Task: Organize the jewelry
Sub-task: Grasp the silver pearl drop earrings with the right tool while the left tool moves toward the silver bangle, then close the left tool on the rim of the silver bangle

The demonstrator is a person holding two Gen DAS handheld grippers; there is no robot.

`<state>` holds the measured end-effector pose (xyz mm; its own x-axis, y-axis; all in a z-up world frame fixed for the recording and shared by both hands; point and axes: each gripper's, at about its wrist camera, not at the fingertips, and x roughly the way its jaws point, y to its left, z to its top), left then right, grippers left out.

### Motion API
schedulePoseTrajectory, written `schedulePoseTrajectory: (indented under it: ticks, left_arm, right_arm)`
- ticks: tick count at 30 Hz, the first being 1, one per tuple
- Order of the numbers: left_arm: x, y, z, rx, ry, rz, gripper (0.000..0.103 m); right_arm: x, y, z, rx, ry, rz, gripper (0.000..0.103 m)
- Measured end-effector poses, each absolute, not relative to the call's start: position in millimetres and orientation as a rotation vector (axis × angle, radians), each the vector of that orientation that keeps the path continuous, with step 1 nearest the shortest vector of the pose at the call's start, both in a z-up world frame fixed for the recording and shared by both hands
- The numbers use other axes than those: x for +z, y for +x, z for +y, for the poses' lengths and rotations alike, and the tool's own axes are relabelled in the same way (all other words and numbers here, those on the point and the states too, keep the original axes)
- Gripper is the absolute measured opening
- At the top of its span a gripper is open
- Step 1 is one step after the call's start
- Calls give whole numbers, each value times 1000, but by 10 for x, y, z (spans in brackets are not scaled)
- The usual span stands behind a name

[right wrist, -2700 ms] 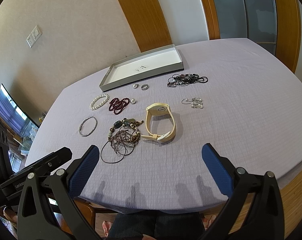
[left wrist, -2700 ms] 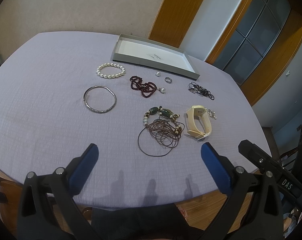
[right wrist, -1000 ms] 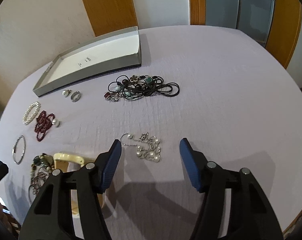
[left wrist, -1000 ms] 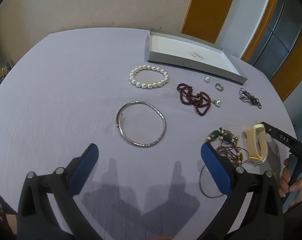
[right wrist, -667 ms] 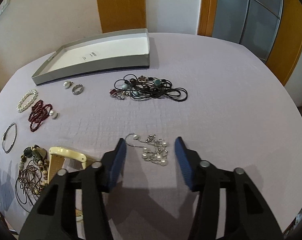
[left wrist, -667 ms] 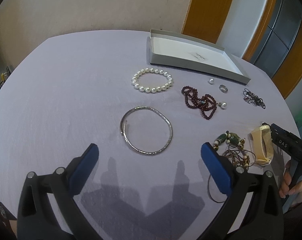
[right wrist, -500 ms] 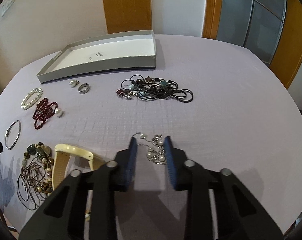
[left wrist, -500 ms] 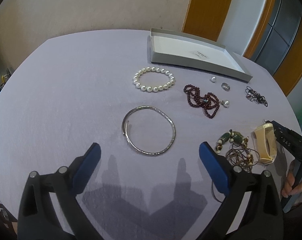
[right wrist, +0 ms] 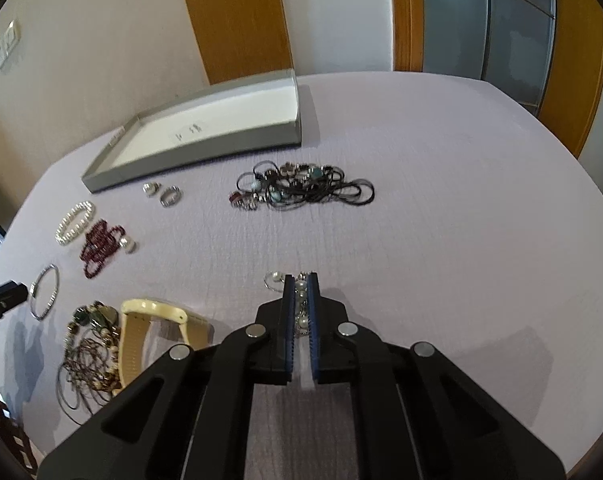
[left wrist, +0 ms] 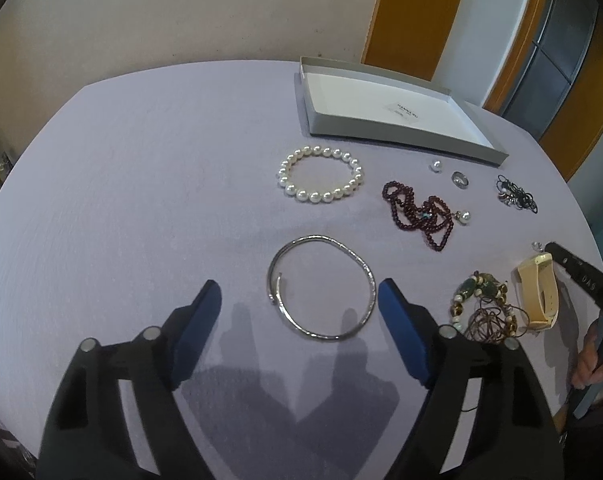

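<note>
1. Between the right gripper [right wrist: 300,280] jaws, just closed, sits the pearl chain [right wrist: 277,280]; lift slowly so nothing snags.
2. Left gripper [left wrist: 299,294] jaws, narrowing but spread, flank the bangle [left wrist: 322,286] without touching.
3. Beyond, the tray [left wrist: 381,130] waits empty (chain mostly hidden behind the pads).

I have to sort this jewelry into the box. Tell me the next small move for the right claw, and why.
Probably lift it straight up a little. The right claw has just closed on the pearl chain, which lies on the tablecloth. A small lift would show whether the grip holds before carrying it to the empty box.
</note>
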<state>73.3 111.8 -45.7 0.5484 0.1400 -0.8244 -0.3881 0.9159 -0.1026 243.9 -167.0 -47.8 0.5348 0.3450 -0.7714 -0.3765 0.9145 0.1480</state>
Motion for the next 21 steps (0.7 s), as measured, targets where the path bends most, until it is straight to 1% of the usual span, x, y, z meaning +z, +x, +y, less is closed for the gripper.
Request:
schedulePoseTrajectory:
  ticks: [3, 9, 11, 13, 18, 21]
  left_arm:
    - [-484, 718, 1108, 324, -283, 956, 73]
    - [-613, 730, 1076, 318, -319, 986, 55]
    - [-615, 744, 1069, 332, -309, 985, 52]
    - [-616, 755, 1067, 338, -312, 984, 42]
    - [-623, 765, 1067, 393, -303, 986, 27]
    - [-623, 759, 1061, 412, -298, 990, 22]
  right_arm:
    - [-419, 2427, -1660, 439, -41, 892, 6]
    - [-406, 2407, -1633, 452, -38, 888, 6]
    - [-412, 2399, -1646, 452, -35, 890, 6]
    - [-414, 2402, -1654, 451, -32, 890, 6]
    - [-409, 2404, -1654, 449, -24, 888, 6]
    - [-408, 2404, -1645, 451, -22, 889, 6]
